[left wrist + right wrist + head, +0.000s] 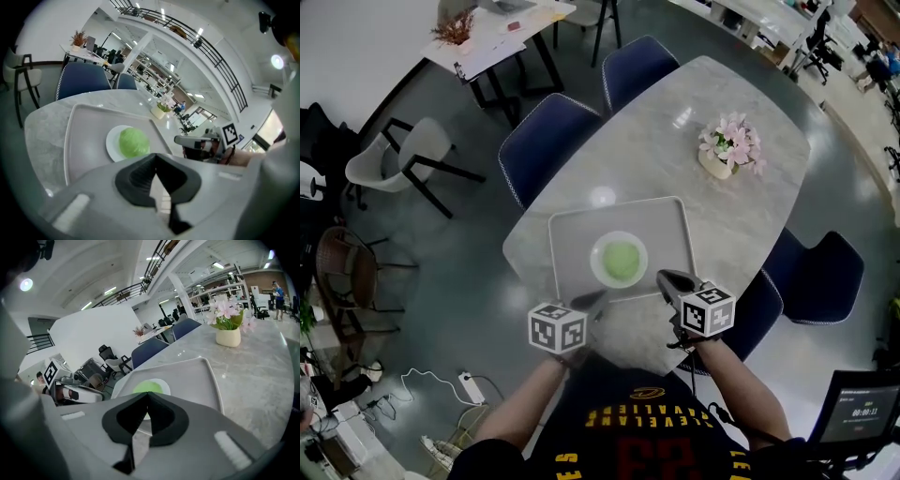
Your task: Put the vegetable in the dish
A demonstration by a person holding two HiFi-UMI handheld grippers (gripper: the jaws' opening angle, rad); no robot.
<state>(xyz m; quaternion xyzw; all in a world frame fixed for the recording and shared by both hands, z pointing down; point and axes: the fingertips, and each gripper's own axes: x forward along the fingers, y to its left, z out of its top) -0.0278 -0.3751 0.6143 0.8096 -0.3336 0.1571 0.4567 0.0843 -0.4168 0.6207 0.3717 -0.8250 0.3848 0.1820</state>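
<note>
Checking placement. Left gripper (600, 296) hangs at the near edge of the tray (572, 234), jaws together with nothing between them. Just beyond, the green vegetable (620, 258) lies in the white dish (596, 249) at the middle of the tray. Right gripper (664, 277) is at the tray's near right edge, jaws also together and empty.

Judgement: the placing looks done, and the step in hand is clearing away. Draw both grippers up and toward the near side with jaws shut, without clipping the dish rim or nudging the tray. The flower pot (719, 162), far right, is well apart.
</note>
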